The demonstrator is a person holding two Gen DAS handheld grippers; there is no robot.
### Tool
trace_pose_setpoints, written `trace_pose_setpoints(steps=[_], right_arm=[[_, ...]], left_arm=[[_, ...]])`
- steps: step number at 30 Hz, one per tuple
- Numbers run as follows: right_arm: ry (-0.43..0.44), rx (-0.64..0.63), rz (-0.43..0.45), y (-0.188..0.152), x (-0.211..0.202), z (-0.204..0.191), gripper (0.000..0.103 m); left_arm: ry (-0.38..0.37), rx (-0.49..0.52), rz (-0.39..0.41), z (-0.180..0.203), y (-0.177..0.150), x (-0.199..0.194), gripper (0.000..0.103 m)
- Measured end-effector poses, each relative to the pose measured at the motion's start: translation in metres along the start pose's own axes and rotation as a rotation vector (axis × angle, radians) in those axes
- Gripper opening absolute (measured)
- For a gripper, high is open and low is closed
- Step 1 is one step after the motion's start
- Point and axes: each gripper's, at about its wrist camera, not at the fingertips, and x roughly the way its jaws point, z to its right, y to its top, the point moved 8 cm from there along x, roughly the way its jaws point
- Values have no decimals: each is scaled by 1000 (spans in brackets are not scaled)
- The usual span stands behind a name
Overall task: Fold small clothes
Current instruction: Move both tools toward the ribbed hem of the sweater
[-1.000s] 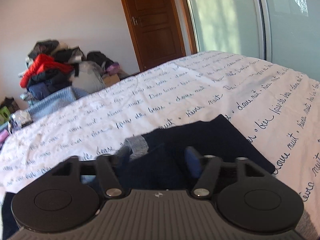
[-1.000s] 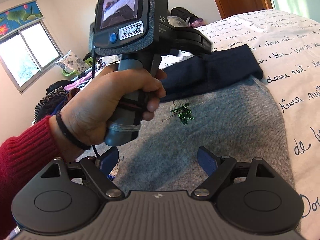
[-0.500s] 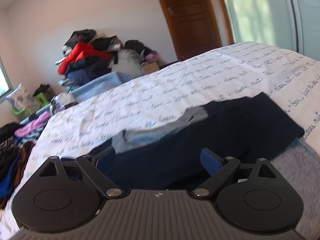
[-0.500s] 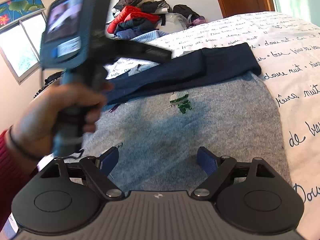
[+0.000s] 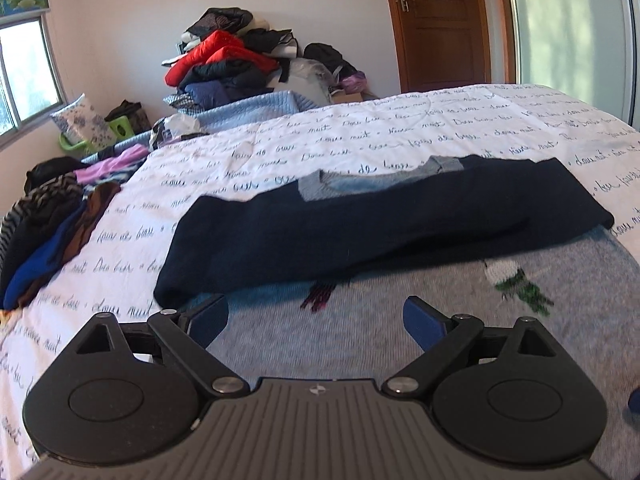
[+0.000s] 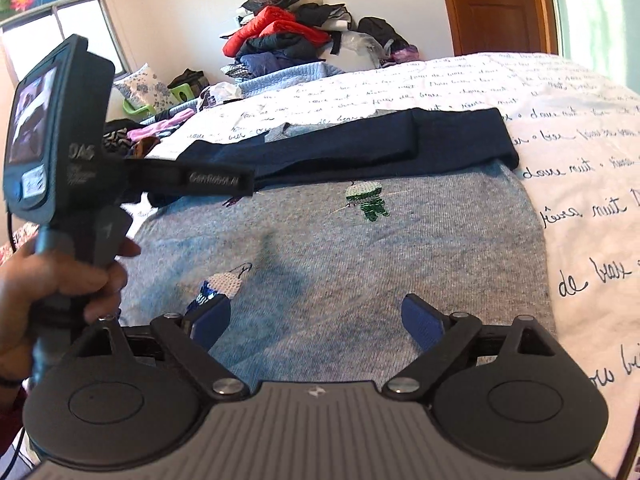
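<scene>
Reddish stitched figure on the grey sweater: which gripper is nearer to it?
Left. The left gripper hovers just behind the reddish figure; the right gripper, jaws opening with nothing between, sits farther back over the sweater.

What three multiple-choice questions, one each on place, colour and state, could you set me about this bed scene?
1. Where do the navy sleeves lie?
A. across the grey sweater's top
B. on the floor
C. on the clothes pile

2. What colour is the jacket high on the far pile?
A. yellow
B. red
C. white

3. How is the sweater?
A. hanging up
B. rolled into a ball
C. flat on the bed

Answers: 1 A, the navy band crosses its upper edge; 2 B, bright red among dark clothes; 3 C, spread on the bedspread.
</scene>
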Motion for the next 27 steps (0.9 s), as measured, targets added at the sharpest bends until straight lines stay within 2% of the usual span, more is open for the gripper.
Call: trace_pose_setpoints(steps=[8, 13, 20, 27], right_arm=[[3, -64, -2, -11, -19, -12, 93], [-11, -113, 4, -21, -31, -17, 93], [-26, -126, 5, -32, -47, -16, 93], [-46, -123, 18, -40, -65, -7, 93]], left_arm=[[13, -50, 0, -23, -35, -41, 93], [-9, -97, -3, -33, -56, -71, 93], [-9, -141, -6, -41, -80, -101, 93], [27, -196, -1, -73, -99, -132, 94]])
